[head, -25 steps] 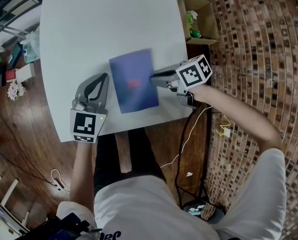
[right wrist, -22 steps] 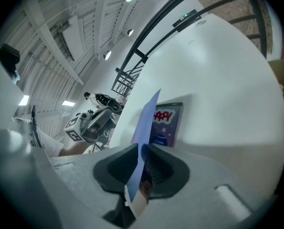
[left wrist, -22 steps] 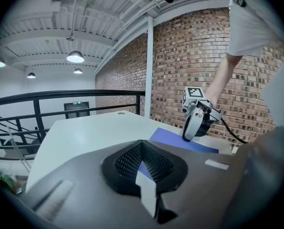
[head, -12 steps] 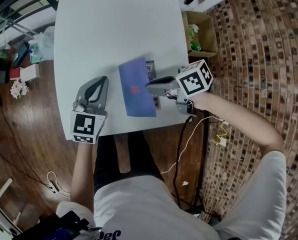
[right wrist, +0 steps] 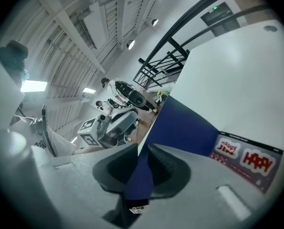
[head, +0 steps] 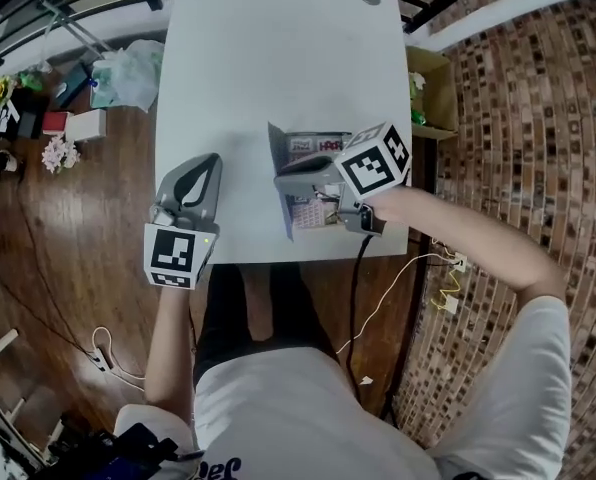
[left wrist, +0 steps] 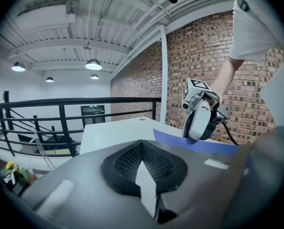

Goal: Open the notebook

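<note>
**A:** What is the right gripper (head: 281,180) doing?

**B:** Its jaws are clamped on the free edge of the blue cover (right wrist: 180,128). The sheet runs straight down between the two pads, with nothing else in there.

**A:** And which way does the cover lie from those pads?

**B:** It stands close to upright, and it is hinged along the notebook's (head: 313,213) left side. That hinge line runs from the table's near edge away from the person, so the long axis points forward, not across. The printed inside page lies flat under the right gripper and to its right.

**A:** So the swing goes left?

**B:** I judge so. The cover has to tip over the hinge and come down on the bare white table (head: 268,58) to the left of the notebook.

**A:** Is the left gripper (head: 213,160) in the way?

**B:** It rests on that side with its jaws together and nothing in them. It is near the hinge but apart from it, with a strip of table between. It is the nearer one to the landing place, and I can't tell whether the cover, laid flat, would reach its tips.
</note>
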{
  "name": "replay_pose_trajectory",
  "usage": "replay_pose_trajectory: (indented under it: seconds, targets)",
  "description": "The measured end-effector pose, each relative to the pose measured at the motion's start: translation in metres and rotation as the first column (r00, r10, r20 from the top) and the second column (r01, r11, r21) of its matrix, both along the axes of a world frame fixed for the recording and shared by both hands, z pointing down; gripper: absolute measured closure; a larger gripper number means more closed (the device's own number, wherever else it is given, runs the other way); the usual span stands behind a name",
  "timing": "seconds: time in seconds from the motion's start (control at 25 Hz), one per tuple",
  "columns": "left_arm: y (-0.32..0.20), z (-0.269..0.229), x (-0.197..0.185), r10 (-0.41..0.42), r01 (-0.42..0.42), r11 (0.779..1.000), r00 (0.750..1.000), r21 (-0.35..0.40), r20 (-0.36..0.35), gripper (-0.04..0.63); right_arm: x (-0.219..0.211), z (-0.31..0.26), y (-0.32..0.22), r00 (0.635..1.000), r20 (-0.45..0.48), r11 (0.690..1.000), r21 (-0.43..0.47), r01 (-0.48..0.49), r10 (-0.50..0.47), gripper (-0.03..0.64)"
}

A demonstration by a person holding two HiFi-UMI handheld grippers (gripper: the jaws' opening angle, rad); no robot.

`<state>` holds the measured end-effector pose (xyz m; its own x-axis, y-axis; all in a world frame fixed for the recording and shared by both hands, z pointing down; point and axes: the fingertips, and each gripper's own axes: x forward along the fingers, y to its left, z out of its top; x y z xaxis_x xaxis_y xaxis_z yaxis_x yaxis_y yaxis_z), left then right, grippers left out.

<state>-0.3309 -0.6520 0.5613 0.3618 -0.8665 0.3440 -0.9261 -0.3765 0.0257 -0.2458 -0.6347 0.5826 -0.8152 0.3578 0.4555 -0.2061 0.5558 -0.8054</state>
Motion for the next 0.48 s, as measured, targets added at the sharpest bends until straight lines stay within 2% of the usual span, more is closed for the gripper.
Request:
replay_pose_trajectory:
  seconds: [0.32, 0.48]
  targets:
    - [0.024, 0.008, -0.058, -0.09, 0.09, 0.996, 0.996, -0.013, 0.0, 0.58, -0.059, 0.036, 0.013, 0.998, -0.019, 0.999, -0.008, 0.054, -0.054, 0.552]
    - [0.038, 0.019, -0.077, -0.123, 0.123, 0.992, 0.992, -0.033, -0.008, 0.58, -0.082, 0.067, 0.021, 0.995, -0.068, 0.998, 0.001, 0.068, -0.068, 0.548]
